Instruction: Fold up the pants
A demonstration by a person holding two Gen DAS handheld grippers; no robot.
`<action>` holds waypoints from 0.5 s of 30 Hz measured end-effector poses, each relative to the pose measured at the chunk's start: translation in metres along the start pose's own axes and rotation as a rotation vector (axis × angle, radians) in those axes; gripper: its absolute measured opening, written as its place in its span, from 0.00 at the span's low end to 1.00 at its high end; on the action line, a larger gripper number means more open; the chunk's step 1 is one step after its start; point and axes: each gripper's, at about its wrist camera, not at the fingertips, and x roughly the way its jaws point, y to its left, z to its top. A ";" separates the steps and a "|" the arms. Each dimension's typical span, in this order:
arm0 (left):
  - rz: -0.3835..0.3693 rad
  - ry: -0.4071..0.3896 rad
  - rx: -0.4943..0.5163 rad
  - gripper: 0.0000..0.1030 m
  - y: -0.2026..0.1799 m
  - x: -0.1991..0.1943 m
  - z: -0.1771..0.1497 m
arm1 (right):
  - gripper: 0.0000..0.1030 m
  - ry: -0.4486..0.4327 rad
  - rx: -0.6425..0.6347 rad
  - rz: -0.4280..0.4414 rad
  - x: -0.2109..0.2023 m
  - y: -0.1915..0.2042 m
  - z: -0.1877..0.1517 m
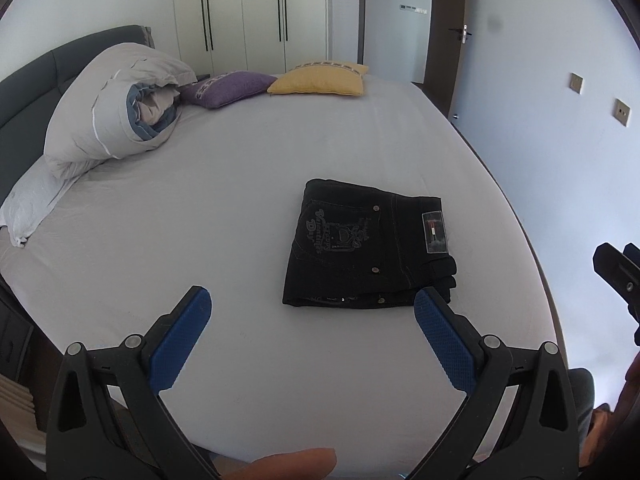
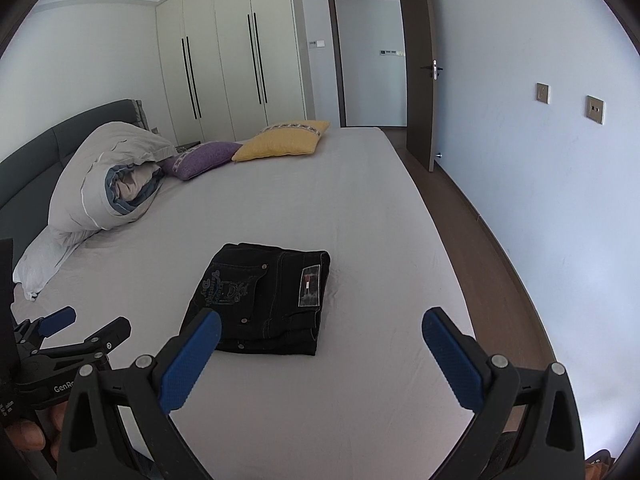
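I am holding my left gripper (image 1: 312, 320) above the near edge of the bed (image 1: 240, 208), aimed forward and slightly downward across the mattress. Its jaws are standing spread wide, released, with nothing between the blue pads (image 1: 180, 344). One of my fingers (image 1: 296, 462) is showing at the bottom edge of the left wrist view, under the gripper body.

I am holding my right gripper (image 2: 322, 332) in a matching pose to the right of the left one, also tilted forward and down over the near edge. Its jaws are likewise standing wide apart and empty. In the right wrist view, the left gripper (image 2: 86, 322) is appearing at the lower left, level with the right gripper and apart from it.

The pants (image 1: 370, 246) are lying just beyond both grippers, on the sheet near the foot-side edge of the bed. They are sitting as a compact, roughly square black bundle with a back pocket and a waistband label (image 1: 434, 232) facing up. Neither gripper is touching the pants (image 2: 260, 300); the right pad of the left gripper is overlapping the bundle's near corner only in the line of sight.

Farther back, a rolled grey duvet (image 1: 116, 108) is resting against the dark headboard (image 1: 24, 92), with a purple cushion (image 1: 228, 88) and a yellow cushion (image 1: 320, 80) beside it. Beyond the bed, a wardrobe (image 2: 224, 52) and an open door (image 2: 420, 64) are standing.
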 end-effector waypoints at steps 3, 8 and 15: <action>-0.006 0.019 -0.007 1.00 0.001 0.006 -0.001 | 1.00 0.018 0.000 -0.004 0.007 0.001 -0.001; -0.001 0.042 -0.017 1.00 0.004 0.009 -0.003 | 1.00 0.044 -0.007 -0.009 0.016 0.005 -0.003; 0.012 0.057 -0.022 1.00 0.007 0.010 -0.006 | 1.00 0.063 -0.014 -0.003 0.022 0.008 -0.005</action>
